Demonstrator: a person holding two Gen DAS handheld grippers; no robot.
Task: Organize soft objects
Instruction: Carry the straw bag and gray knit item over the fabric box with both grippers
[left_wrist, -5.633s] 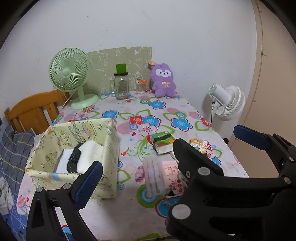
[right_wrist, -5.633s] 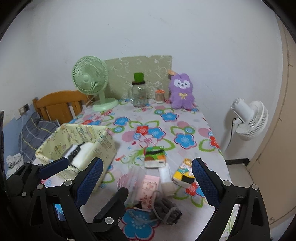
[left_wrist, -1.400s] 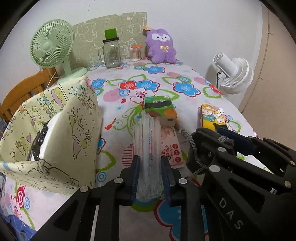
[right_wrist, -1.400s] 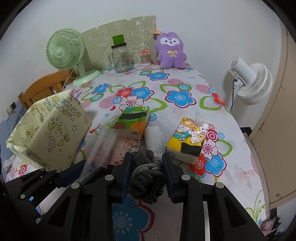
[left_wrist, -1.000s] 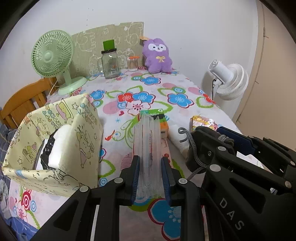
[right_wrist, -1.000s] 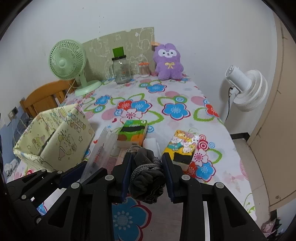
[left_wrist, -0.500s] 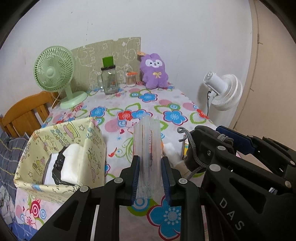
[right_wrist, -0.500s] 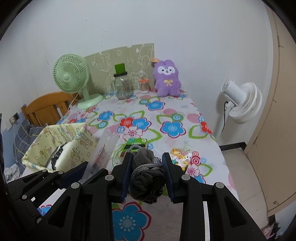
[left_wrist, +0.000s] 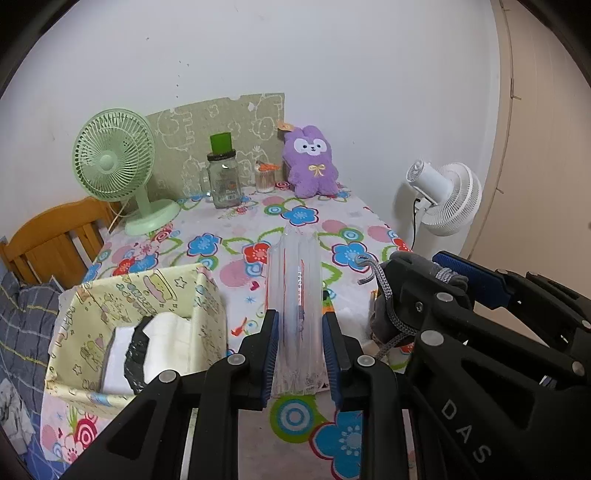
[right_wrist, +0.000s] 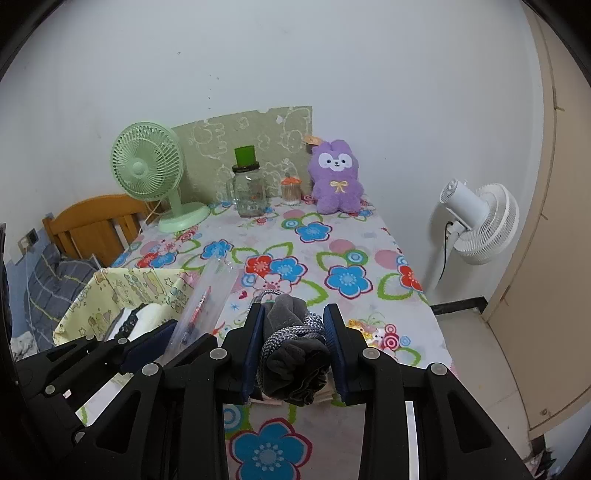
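White walls back a table (right_wrist: 417, 295) covered in a cloth printed with bright red, blue and pink flowers. At its far edge stand a pale green desk fan (right_wrist: 147, 173), a clear glass jar with a green lid (right_wrist: 248, 192) and a purple plush rabbit (right_wrist: 335, 181). A white floor fan (right_wrist: 480, 225) stands beyond the table's right side.

I hold one gripper in each hand, both lifted above the table. My left gripper (left_wrist: 300, 347) is clamped on a flat, clear plastic packet with red print (left_wrist: 297, 306), which stands upright between the blue pads and clear of the cloth. My right gripper (right_wrist: 295, 350) is closed on a dark grey bundle of soft fabric wrapped with a speckled grey cord (right_wrist: 295, 347); the jaws squeeze it from both sides, and it hangs off the table too.

To the left sits an open, pale yellow fabric bin printed with cartoon figures (left_wrist: 207, 291). Something white and something black already lie inside it (left_wrist: 147, 343).

I judge the step in hand to be the carry: both soft things are picked up and not yet put away. The next move calls for swinging each gripper left until it hangs over the bin's open top, lowering it inside the soft walls, then letting go. The left gripper is nearer the bin, so it would best go first, leaving room for the right
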